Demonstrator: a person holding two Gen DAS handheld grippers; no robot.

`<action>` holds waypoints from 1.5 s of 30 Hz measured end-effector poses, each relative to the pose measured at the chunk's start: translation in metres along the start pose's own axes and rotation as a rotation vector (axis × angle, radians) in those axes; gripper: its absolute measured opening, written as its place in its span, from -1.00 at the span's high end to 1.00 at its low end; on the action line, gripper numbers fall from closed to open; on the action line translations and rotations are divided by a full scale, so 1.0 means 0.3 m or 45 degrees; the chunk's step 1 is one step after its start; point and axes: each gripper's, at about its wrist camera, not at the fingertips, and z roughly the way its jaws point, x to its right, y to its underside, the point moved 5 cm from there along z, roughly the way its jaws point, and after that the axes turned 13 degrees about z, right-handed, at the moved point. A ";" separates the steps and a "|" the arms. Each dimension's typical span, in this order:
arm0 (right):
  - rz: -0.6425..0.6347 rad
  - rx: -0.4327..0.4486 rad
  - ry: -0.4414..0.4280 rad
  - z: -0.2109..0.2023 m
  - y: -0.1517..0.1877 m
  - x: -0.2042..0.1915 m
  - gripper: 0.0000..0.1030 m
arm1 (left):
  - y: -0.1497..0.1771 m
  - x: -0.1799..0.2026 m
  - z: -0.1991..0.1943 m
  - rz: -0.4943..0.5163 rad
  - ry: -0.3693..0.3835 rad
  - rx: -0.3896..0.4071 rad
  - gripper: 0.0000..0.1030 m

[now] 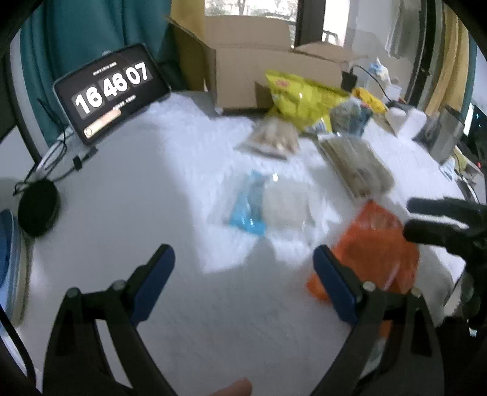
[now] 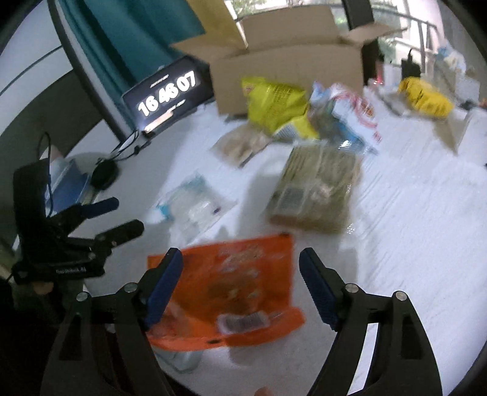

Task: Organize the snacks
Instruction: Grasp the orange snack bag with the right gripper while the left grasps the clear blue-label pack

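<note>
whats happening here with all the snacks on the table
A person holds a gripper in each hand over a white table strewn with snack bags, an open cardboard box at the back. Both grippers' jaws stand open and hold nothing. The right gripper is lined up over an orange bag; the left gripper is over bare table.

White worktop (image 1: 188, 304) filling foreground, surface looking textured, blurred. Bright patch of light lying across its middle, shadow falling along near side. Teal curtain (image 1: 91, 33) hanging behind at left, yellow curtain (image 1: 188, 18) hanging beside it. Window (image 1: 249, 7) showing daylight and greenery beyond; dark frame post (image 1: 307, 21) standing right of it. More yellow curtain (image 1: 447, 70) hanging at far right. Tablet clock (image 1: 112, 91) leaning at worktop's back left, cables (image 1: 57, 152) trailing beside it.
</note>
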 end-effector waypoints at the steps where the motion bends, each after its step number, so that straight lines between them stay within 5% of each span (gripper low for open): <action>1: -0.002 -0.010 0.002 0.009 0.010 -0.005 -0.59 | 0.013 0.006 0.002 0.002 0.009 -0.009 -0.81; 8: 0.015 -0.086 0.018 0.069 0.060 -0.013 -0.59 | 0.088 0.092 0.042 0.040 0.095 -0.092 -0.81; 16: -0.029 -0.007 0.061 0.105 0.073 -0.023 -0.71 | 0.064 0.096 0.066 0.035 0.076 -0.090 -0.81; 25: -0.141 0.041 0.035 0.074 0.082 -0.055 -0.06 | -0.006 0.085 0.060 0.044 0.085 -0.052 -0.81; 33: -0.105 0.134 0.012 -0.044 0.030 0.001 0.00 | -0.140 0.088 0.053 0.114 0.049 0.029 -0.81; 45: 0.075 0.281 0.044 -0.142 -0.101 0.206 0.00 | -0.182 0.062 0.237 0.147 0.072 -0.090 -0.82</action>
